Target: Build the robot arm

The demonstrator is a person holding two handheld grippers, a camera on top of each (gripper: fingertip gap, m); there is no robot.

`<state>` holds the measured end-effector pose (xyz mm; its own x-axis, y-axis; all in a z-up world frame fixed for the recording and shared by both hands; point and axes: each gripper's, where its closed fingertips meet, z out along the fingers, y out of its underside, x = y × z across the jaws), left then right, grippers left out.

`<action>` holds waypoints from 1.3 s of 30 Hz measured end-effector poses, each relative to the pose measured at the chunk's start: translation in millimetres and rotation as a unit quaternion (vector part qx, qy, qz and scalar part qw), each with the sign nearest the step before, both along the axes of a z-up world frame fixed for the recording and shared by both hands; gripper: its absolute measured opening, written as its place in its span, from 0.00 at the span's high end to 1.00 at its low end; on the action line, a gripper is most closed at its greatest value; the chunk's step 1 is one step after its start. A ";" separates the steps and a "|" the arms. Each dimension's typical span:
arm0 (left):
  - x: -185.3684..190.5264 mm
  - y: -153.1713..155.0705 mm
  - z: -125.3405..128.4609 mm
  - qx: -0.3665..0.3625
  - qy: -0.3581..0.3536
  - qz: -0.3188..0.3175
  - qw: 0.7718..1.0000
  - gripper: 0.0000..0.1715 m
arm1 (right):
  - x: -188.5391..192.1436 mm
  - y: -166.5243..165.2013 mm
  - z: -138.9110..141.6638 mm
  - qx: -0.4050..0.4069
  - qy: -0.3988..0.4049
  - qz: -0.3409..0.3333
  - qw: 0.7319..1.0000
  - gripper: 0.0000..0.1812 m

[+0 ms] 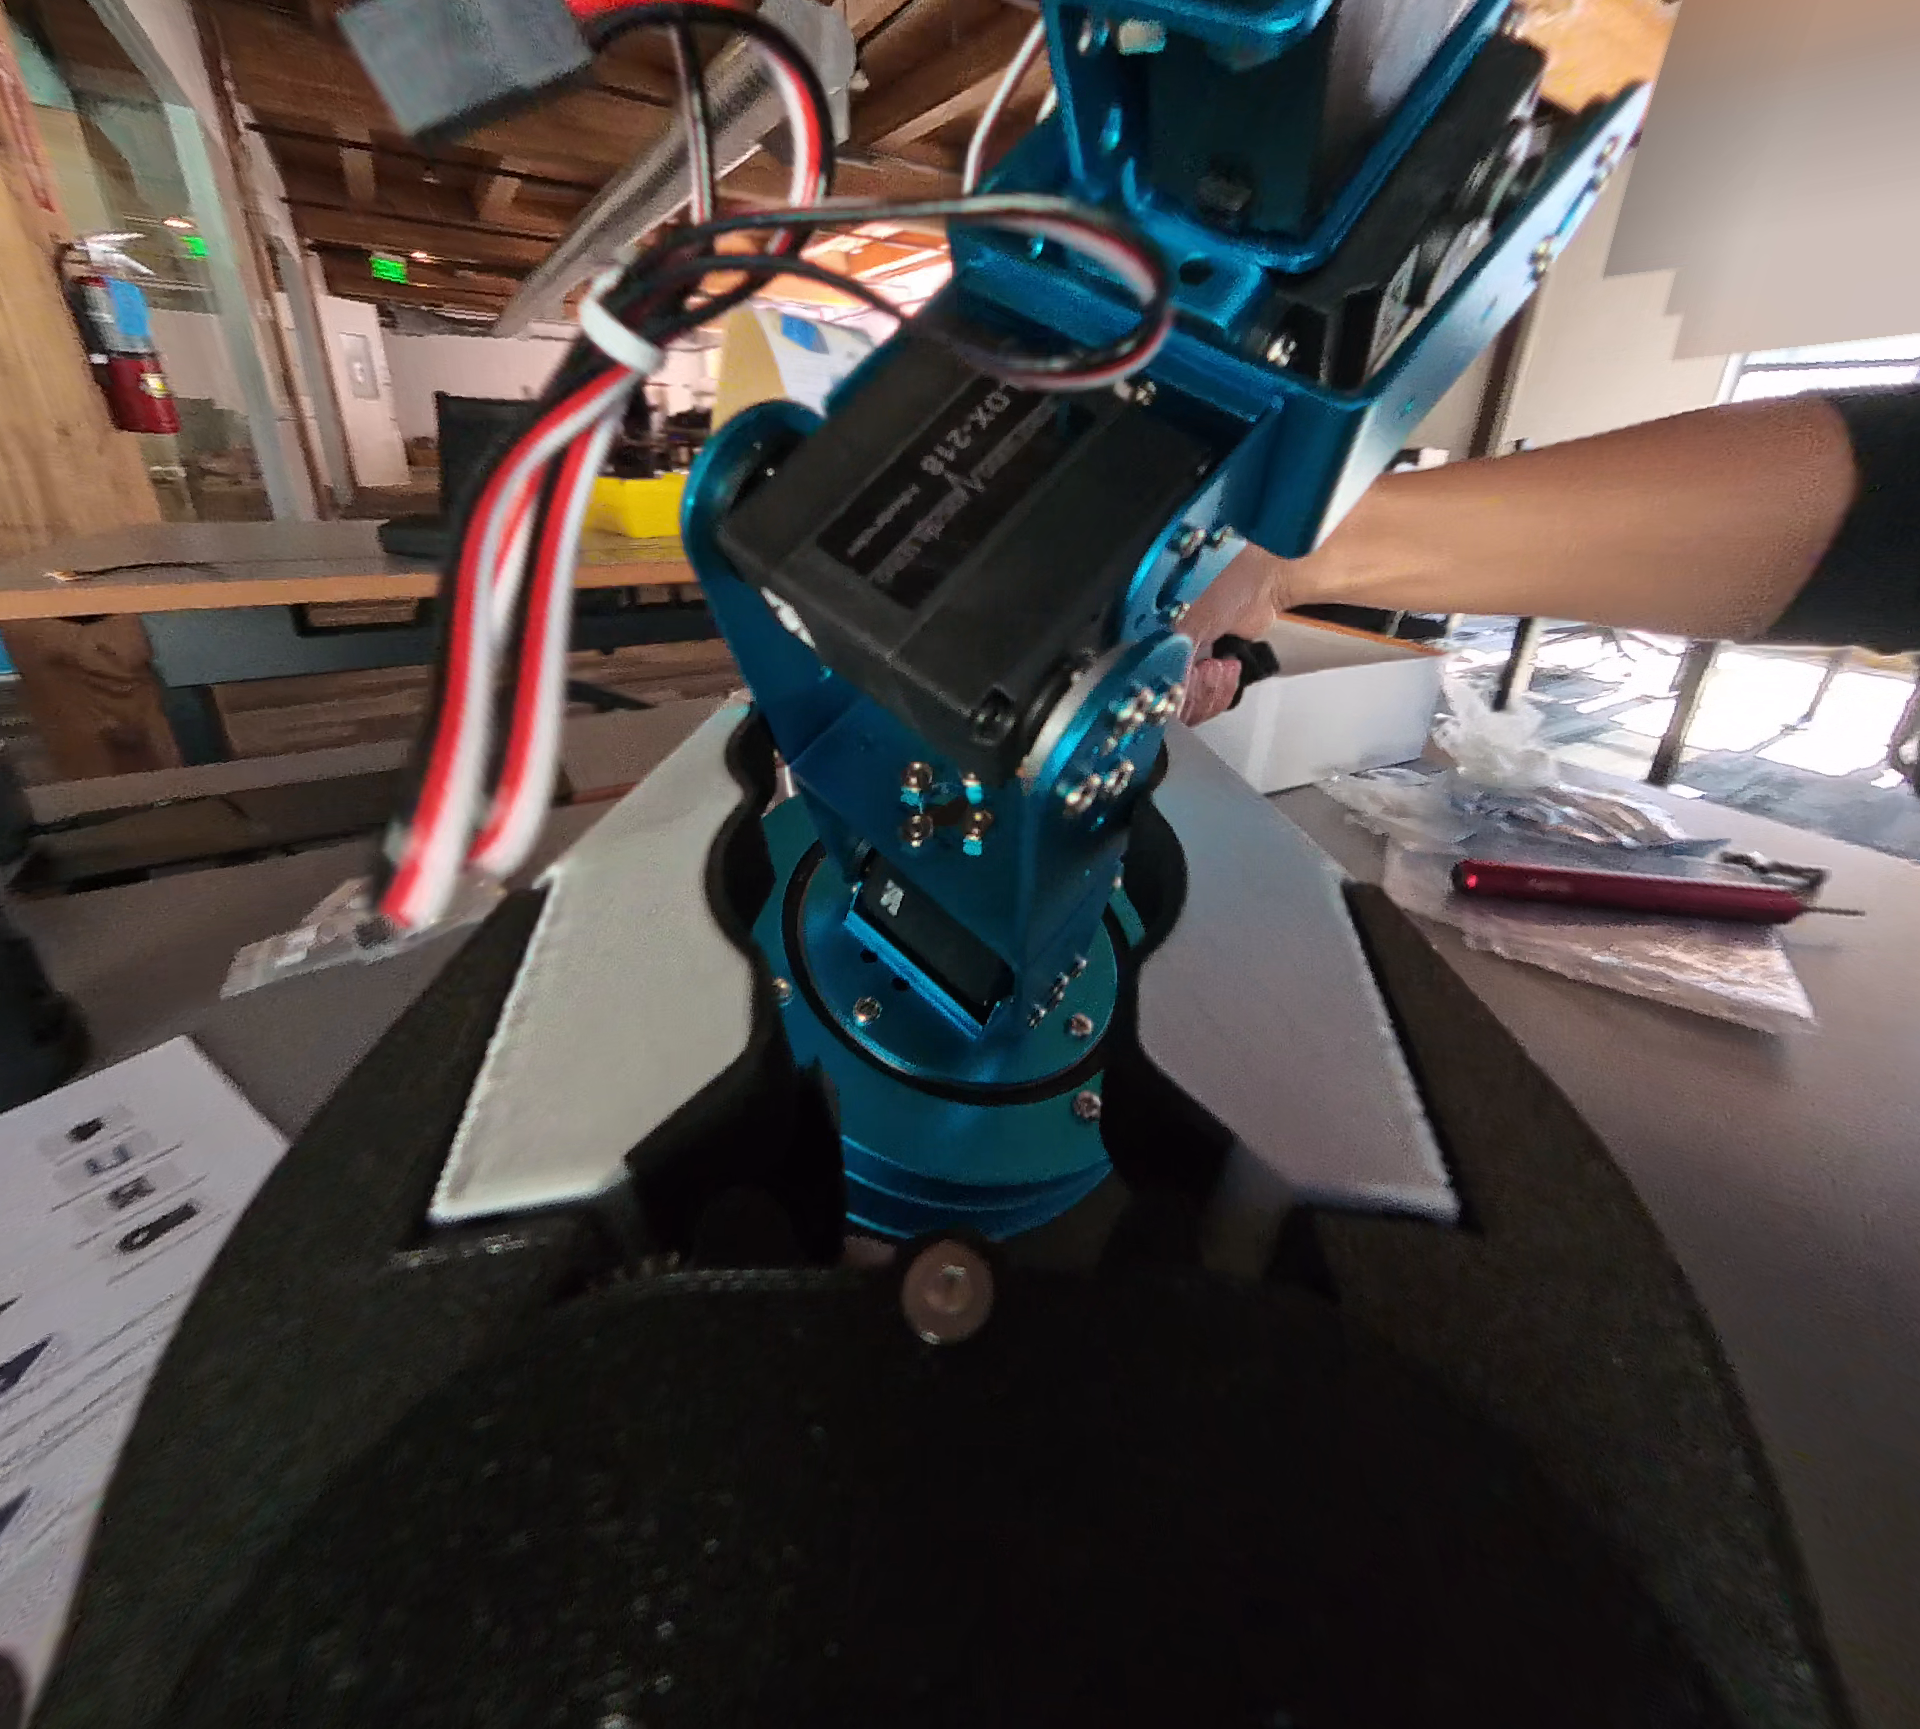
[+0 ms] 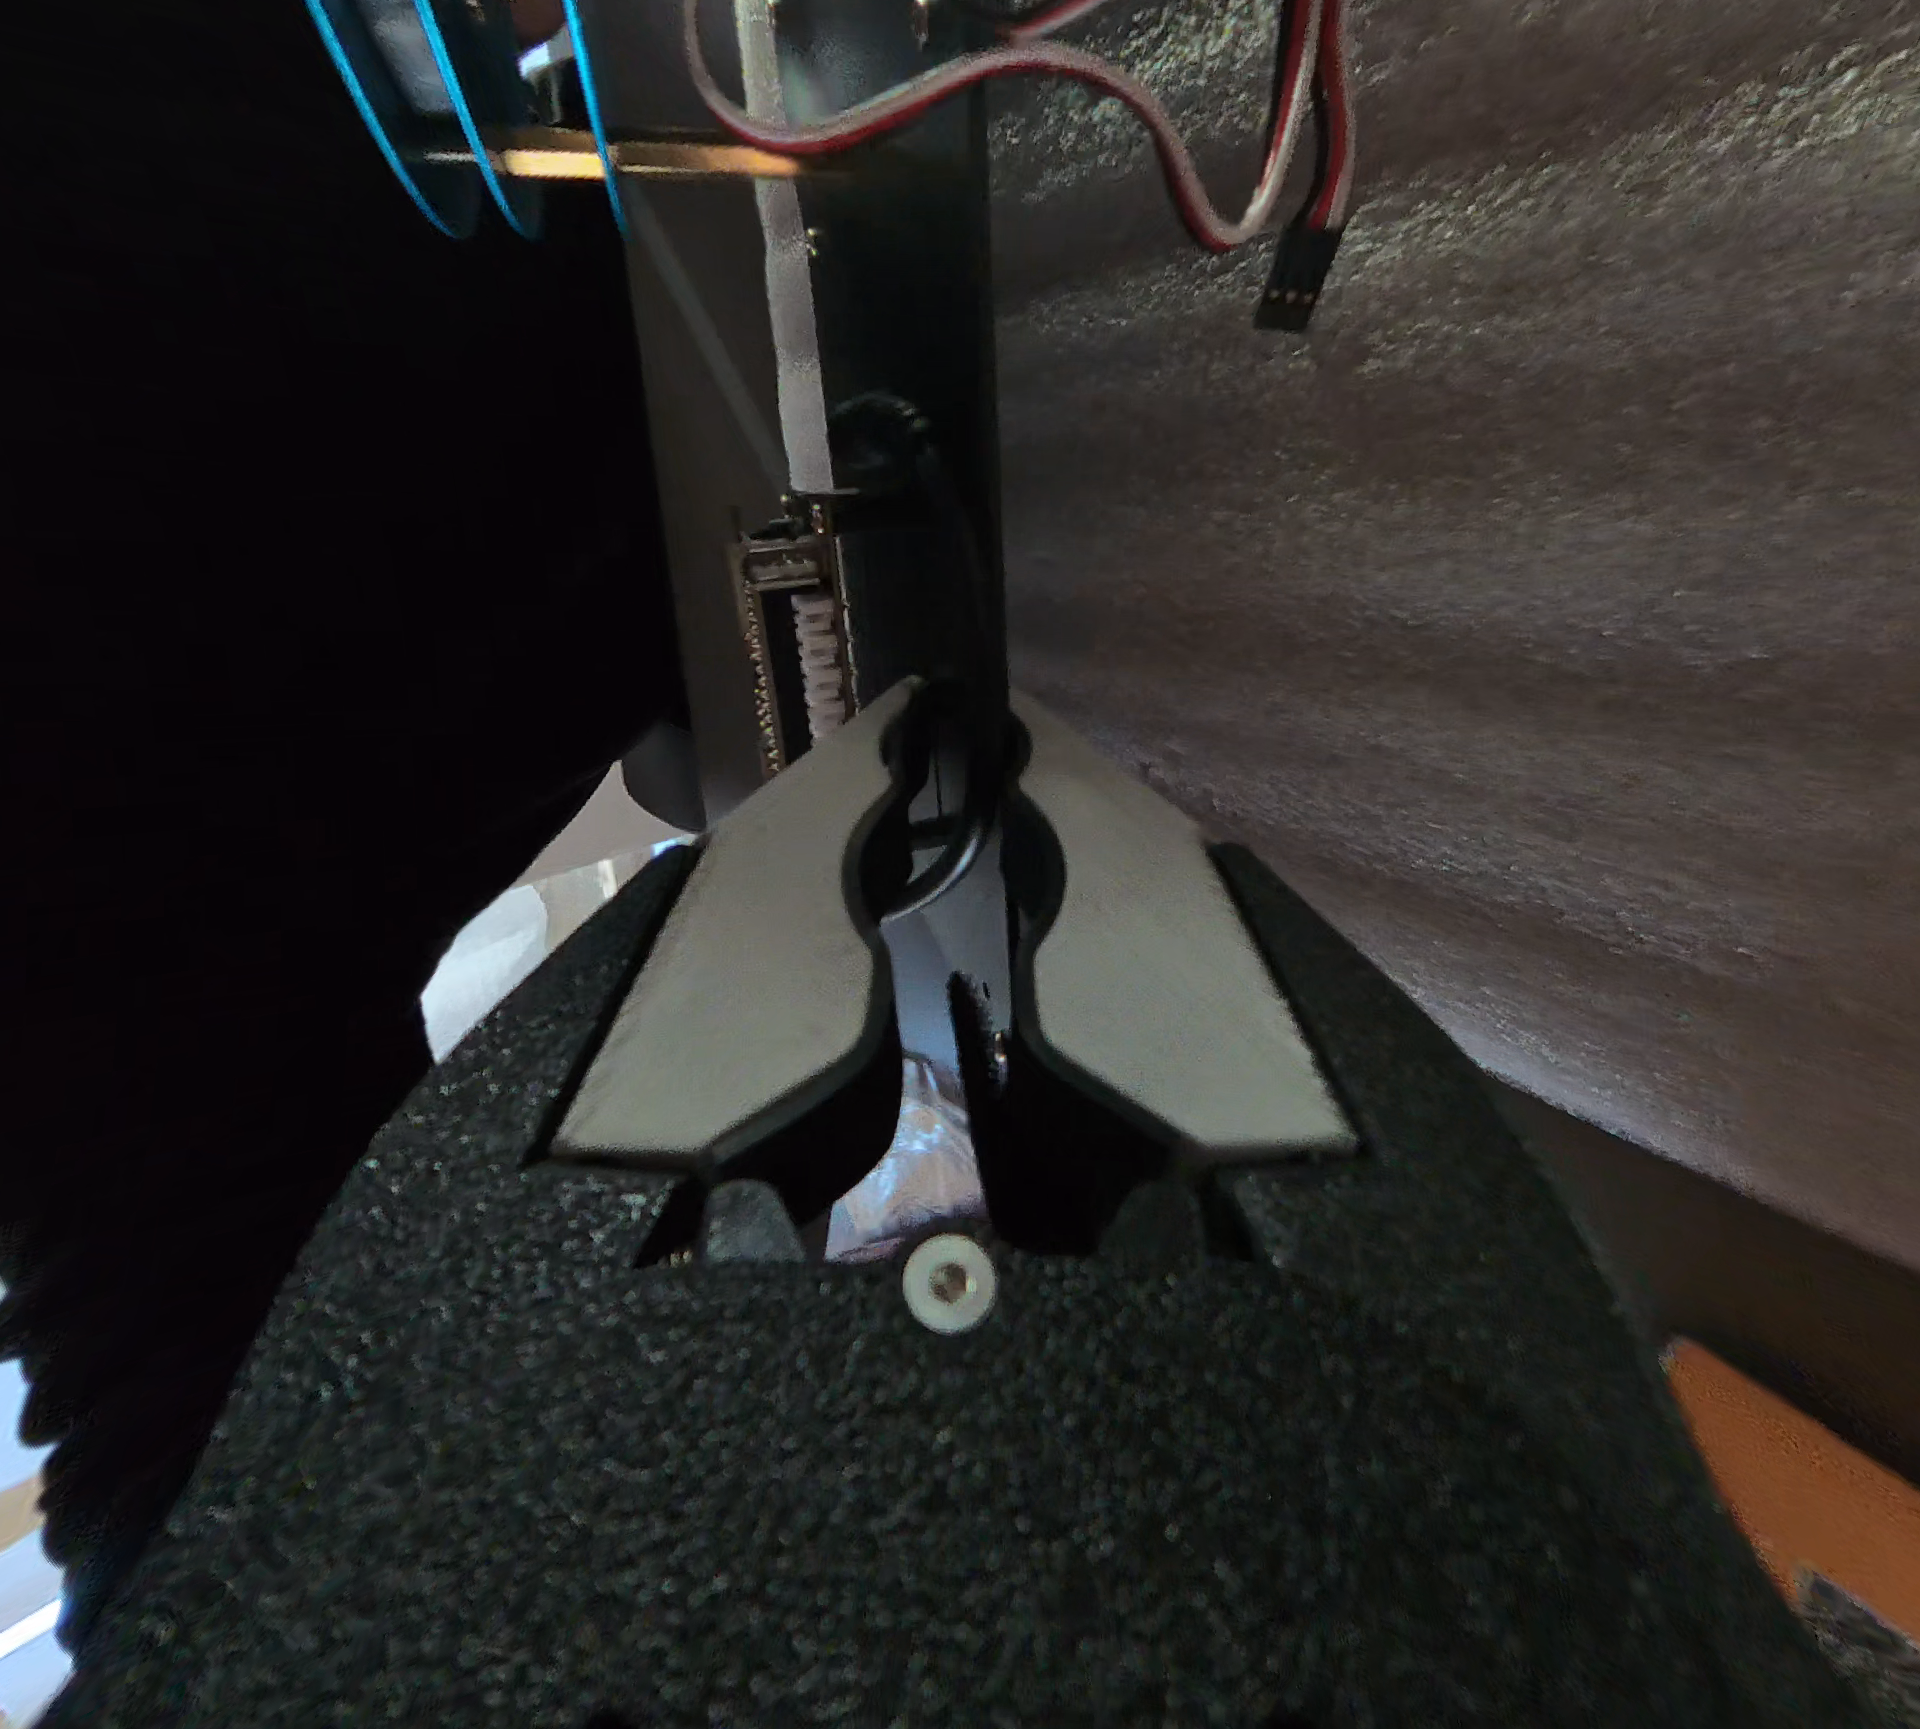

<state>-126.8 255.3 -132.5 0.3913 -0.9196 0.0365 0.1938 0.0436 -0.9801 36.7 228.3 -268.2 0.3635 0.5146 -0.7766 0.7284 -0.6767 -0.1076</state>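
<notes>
Grey table point(image 1: 1714, 1108) runs under & to both sides of the left gripper point(image 1: 951, 858). Blue anodised metal robot arm kit w/ black servos point(image 1: 966, 557) stands between the left gripper's silver fingers point(image 1: 592, 983); gripper is clamped on its round blue base, arm leaning up & to the right of it. Right gripper point(image 2: 956, 744) is pinched on a black cable at the edge of a black upright panel point(image 2: 883, 308), grey foam sheet point(image 2: 1507, 536) to its right, blue discs up-left. Bare forearm & hand point(image 1: 1558, 526) reaches in from the right, behind the arm kit. White printed sheet point(image 1: 104, 1243) lies left of the left gripper, clear plastic bags point(image 1: 1621, 952) to its right. Red-white-black servo wires point(image 1: 499, 640) dangle up-left, ending in a black connector point(image 1: 462, 32). Red pen-shaped metal screwdriver point(image 1: 1621, 890) rests on the bags.
</notes>
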 end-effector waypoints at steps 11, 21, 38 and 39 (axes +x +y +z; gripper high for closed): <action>9.7 36.8 81.6 0.003 0.055 -0.200 0.978 0.61 | -28.3 -19.5 63.4 0.002 0.073 -0.168 0.983 0.97; 67.4 112.2 66.4 -0.081 0.160 -0.502 0.846 0.61 | -77.2 -14.1 58.0 0.021 0.193 -0.429 0.882 0.97; 150.2 107.6 0.4 -0.074 0.260 -0.594 0.758 0.84 | -132.6 -22.4 2.9 -0.026 0.183 -0.461 0.868 0.98; 146.0 109.7 5.0 -0.066 0.259 -0.589 0.763 0.84 | -133.0 -20.5 3.8 -0.021 0.184 -0.453 0.872 0.98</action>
